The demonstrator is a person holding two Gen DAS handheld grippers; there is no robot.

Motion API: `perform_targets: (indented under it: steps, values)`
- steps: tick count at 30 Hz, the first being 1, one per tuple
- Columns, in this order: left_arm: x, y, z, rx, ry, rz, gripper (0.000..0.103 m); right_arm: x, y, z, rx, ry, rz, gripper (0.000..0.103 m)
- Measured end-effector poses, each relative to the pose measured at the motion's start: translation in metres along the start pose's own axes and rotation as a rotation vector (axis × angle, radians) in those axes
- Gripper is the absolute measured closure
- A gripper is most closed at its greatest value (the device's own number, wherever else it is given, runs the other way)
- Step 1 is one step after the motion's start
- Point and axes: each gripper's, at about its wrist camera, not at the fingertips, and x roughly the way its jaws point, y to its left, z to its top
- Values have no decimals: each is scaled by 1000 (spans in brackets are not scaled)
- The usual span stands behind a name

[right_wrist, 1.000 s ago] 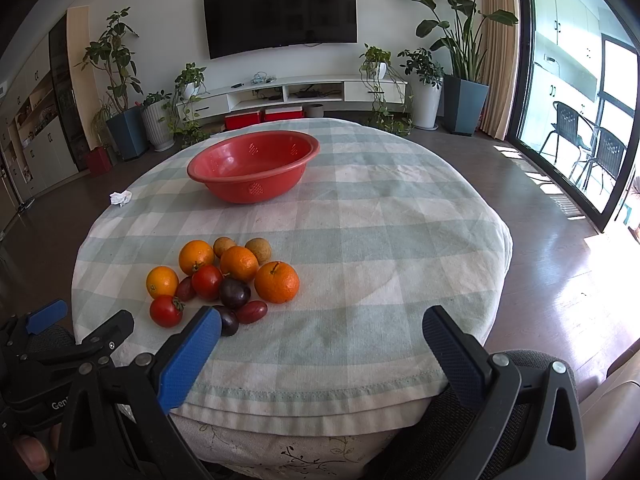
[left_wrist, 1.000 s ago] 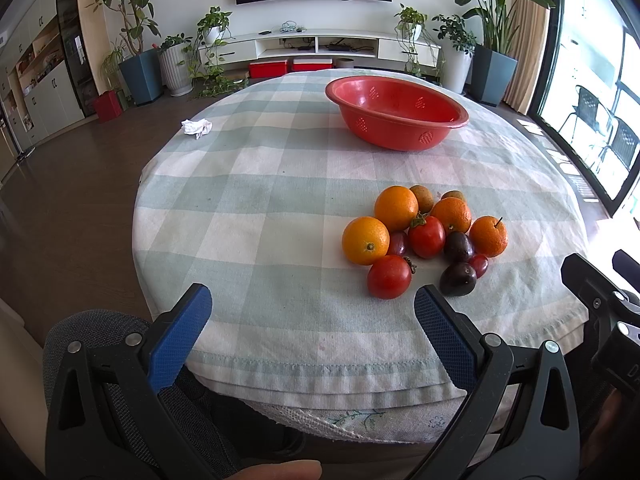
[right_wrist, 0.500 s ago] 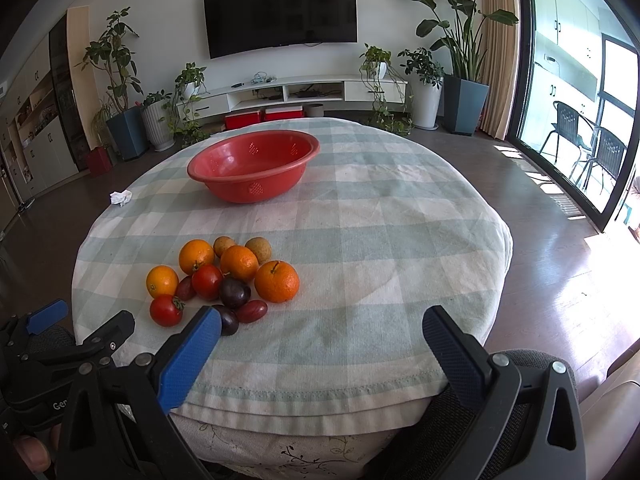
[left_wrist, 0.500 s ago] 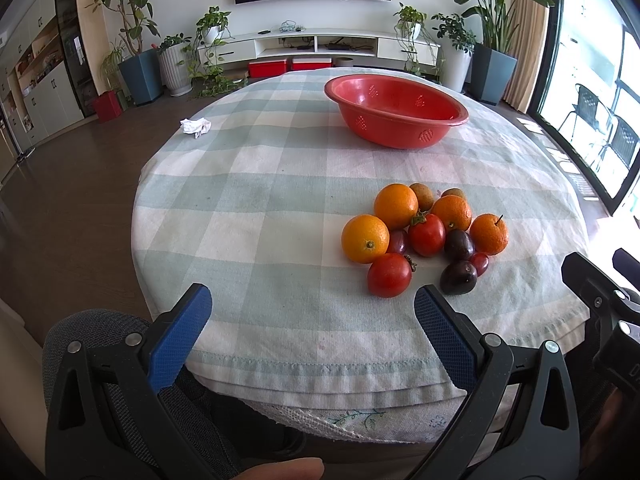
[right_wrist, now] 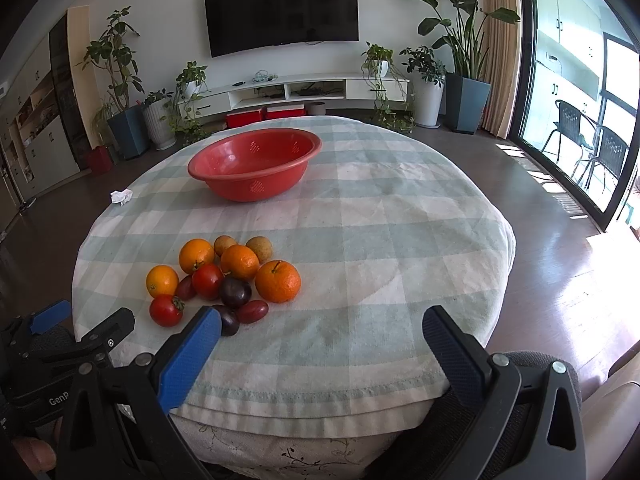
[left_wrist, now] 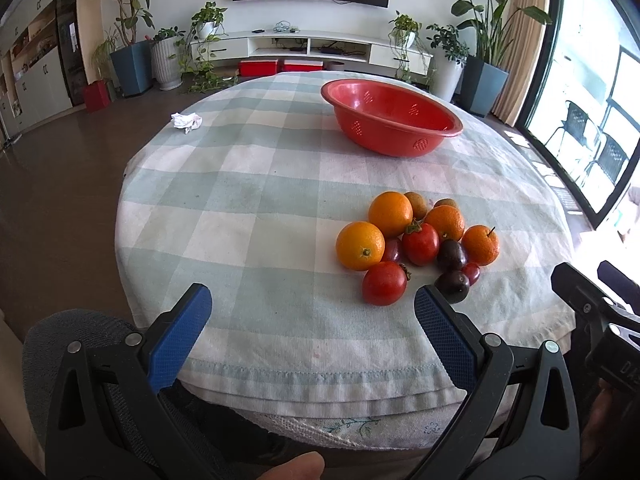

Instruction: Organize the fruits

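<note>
Checked cloth covers the round table (right_wrist: 400, 240), with the empty red colander (right_wrist: 256, 164) at upper centre. Oranges, tomatoes and plums (left_wrist: 416, 240) huddle right of centre, probably awaiting transfer there. Left gripper (left_wrist: 312, 312) and right gripper (right_wrist: 320, 328) hover low, fingers wide apart, holding nothing.

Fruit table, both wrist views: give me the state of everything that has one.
Left hand-held gripper: open, empty.
Right hand-held gripper: open, empty.
Red colander bowl: upright, empty.
Fruit pile: clustered on tablecloth, outside bowl.
Television: off.
Crumpled tissue: lying on tablecloth.
</note>
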Motion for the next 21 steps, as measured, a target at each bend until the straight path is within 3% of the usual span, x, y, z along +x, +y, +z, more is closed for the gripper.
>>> perform_targets:
  steps: [6, 11, 14, 21]
  values:
    - [3, 6, 1, 79, -6, -102, 0, 5, 2, -3, 3, 6, 9, 0]
    - [10, 5, 2, 136, 61, -79, 0, 10, 8, -1, -28, 4, 40, 0]
    - [14, 8, 10, 154, 71, -120, 0, 17, 9, 0, -29, 23, 65, 0]
    - [35, 5, 41, 308, 135, -208, 0, 33, 6, 2, -26, 94, 126, 8]
